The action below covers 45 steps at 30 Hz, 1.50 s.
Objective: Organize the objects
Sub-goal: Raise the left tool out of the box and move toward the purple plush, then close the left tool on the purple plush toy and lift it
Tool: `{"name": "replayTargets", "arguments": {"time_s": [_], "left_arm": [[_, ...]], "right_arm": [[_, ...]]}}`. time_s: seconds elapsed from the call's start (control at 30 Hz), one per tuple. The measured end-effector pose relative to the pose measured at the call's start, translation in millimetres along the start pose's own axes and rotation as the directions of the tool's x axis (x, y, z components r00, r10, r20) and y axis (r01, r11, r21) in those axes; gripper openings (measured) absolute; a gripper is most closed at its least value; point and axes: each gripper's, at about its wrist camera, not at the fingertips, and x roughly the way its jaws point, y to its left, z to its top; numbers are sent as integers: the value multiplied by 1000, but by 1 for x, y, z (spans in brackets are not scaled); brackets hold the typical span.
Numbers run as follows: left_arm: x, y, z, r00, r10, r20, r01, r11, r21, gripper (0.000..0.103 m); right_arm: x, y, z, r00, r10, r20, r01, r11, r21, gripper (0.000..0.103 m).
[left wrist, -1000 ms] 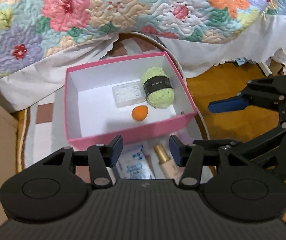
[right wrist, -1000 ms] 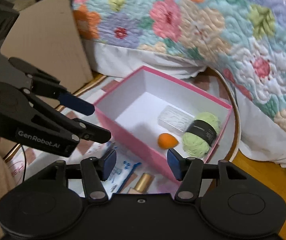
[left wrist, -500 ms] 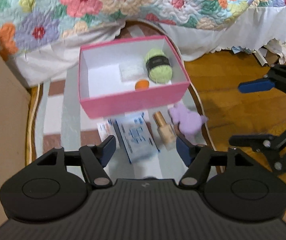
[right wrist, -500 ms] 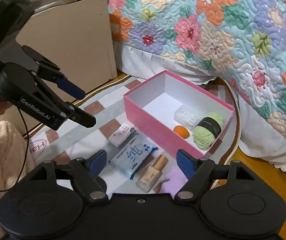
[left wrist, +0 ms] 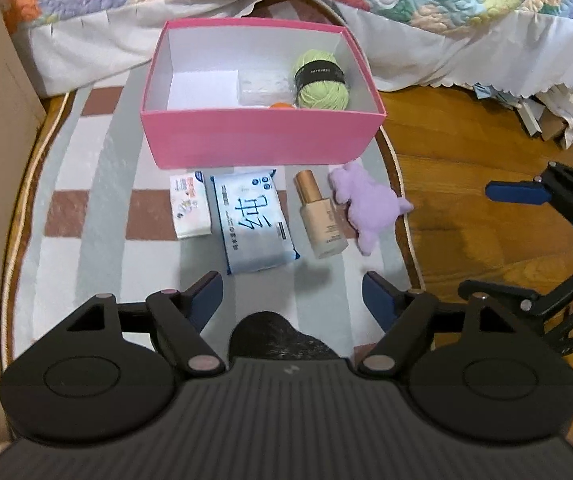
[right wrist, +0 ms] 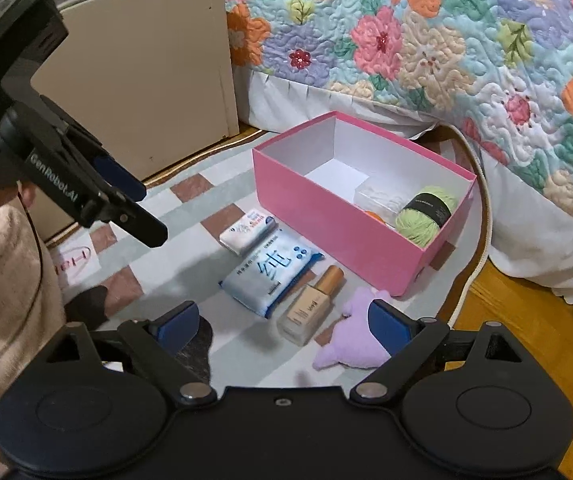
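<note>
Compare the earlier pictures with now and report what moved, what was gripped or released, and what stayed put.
Both grippers pulled back from the pink box, bringing the row of items in front of it into view. The left gripper and right gripper have just been opening their jaws, with nothing between them. Nothing was gripped or released. The yarn, clear case and orange ball stayed in the box.

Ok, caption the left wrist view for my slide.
Open left gripper above four items lined up on a rug before a pink box holding green yarn.
</note>
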Motion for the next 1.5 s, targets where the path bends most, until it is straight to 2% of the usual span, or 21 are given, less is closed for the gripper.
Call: {"name": "replayTargets", "arguments": {"time_s": [0.13,0.2,0.37,0.43,0.5,0.6,0.77,0.87,1.07,1.17,1.27,1.33,1.43,1.5], "left_arm": [[19,-5,-8,1000,-16,17,17,1000,-23,76],[28,-10,-10,999,-11,38,12,999,-31,76],[50,-21,-14,1000,-3,26,5,997,-71,76],[57,-28,-16,999,0,44,2,998,-60,76],[62,-33,-18,998,-19,68,23,998,-51,76],[76,-40,-16,992,-104,75,106,994,-23,76],[102,-57,-12,986,-132,103,131,991,17,73],[117,-65,-9,984,-141,111,138,990,39,61],[145,-72,3,979,-174,105,170,984,42,52],[161,-76,10,983,-163,83,162,987,24,41],[175,-74,15,983,-184,9,184,981,-61,39],[177,-76,16,982,-190,18,191,979,-72,38],[183,-80,19,991,-131,32,132,990,-53,38],[189,-78,22,992,-117,37,120,990,-74,38]], "right_arm": [[12,-5,-17,999,-22,43,23,1000,-12,94],[21,-6,-25,999,-27,40,27,1000,-15,94],[36,-6,-39,998,-37,43,37,999,1,94],[41,-8,-44,998,-44,40,44,999,-1,94],[47,-10,-50,998,-57,39,58,998,-23,94],[59,-17,-58,995,-88,39,90,995,-46,94],[82,-31,-72,995,-102,17,103,988,-114,94],[96,-42,-75,996,-92,-5,90,988,-128,94],[116,-60,-75,998,-63,-28,59,990,-131,94],[125,-66,-74,998,-42,-42,36,989,-141,94],[134,-71,-69,996,-1,-91,-10,993,-119,94],[140,-74,-65,992,28,-126,-39,996,-84,93],[147,-74,-65,992,18,-127,-30,995,-91,93],[153,-77,-66,990,20,-142,-30,997,-71,94]]}}
